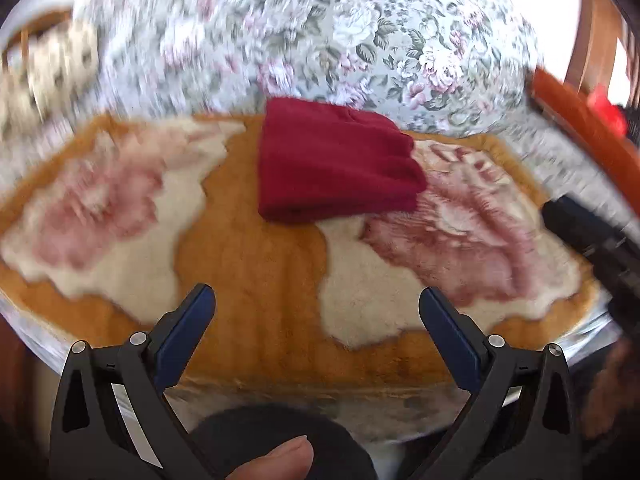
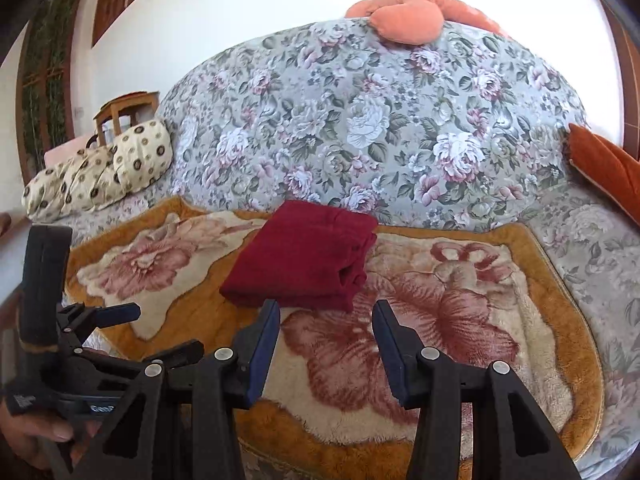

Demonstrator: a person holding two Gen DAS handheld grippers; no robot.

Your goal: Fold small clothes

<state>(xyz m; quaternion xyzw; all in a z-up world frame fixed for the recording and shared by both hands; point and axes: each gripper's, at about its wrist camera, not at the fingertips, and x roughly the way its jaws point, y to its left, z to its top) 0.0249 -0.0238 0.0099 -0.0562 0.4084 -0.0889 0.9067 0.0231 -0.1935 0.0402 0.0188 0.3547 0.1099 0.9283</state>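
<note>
Garment [image 2: 304, 256], dark red, lies folded into a thick rectangle on the orange floral blanket [image 2: 460, 320], its far edge close to the flower-print sofa back [image 2: 380, 120]. My right gripper [image 2: 326, 312] hangs just short of its near edge w/ fingers spread, nothing between them; my left gripper [image 1: 316, 300] sits further back over the blanket, also spread wide & holding nothing, well apart from the cloth. Patterned cream pillow [image 2: 132, 164] lies off to the left, orange cushion [image 2: 612, 172] at the right end, peach cushion [image 2: 404, 16] atop the sofa back.
</note>
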